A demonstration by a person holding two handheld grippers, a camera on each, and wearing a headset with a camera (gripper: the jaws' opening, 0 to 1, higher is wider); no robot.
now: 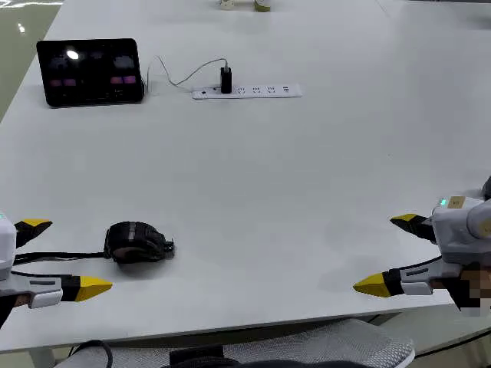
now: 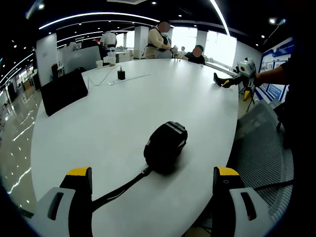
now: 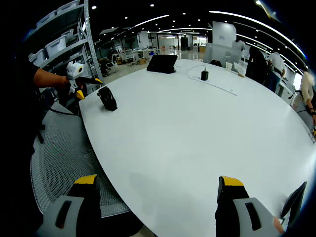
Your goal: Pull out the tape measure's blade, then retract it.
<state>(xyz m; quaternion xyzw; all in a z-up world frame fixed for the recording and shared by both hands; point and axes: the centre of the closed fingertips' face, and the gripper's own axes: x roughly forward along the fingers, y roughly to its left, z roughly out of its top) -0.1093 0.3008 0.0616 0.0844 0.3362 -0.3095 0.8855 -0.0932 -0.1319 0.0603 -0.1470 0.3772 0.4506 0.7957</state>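
A black tape measure (image 1: pixel 136 242) lies on the white table near the front left, its black strap trailing left toward my left gripper (image 1: pixel 57 257). In the left gripper view the tape measure (image 2: pixel 166 146) sits just ahead of the wide-apart yellow-tipped jaws, and the strap runs back between them. My left gripper is open and touches nothing. My right gripper (image 1: pixel 393 253) hovers open at the table's front right edge, far from the tape measure (image 3: pixel 107 98), with nothing between its fingers. The blade is fully inside the case.
A dark tablet (image 1: pixel 90 71) stands at the back left. A white power strip (image 1: pixel 247 91) with a black plug and cable lies at the back centre. A mesh chair (image 1: pixel 307 349) is below the table's front edge. People stand beyond the far end of the table (image 2: pixel 163 37).
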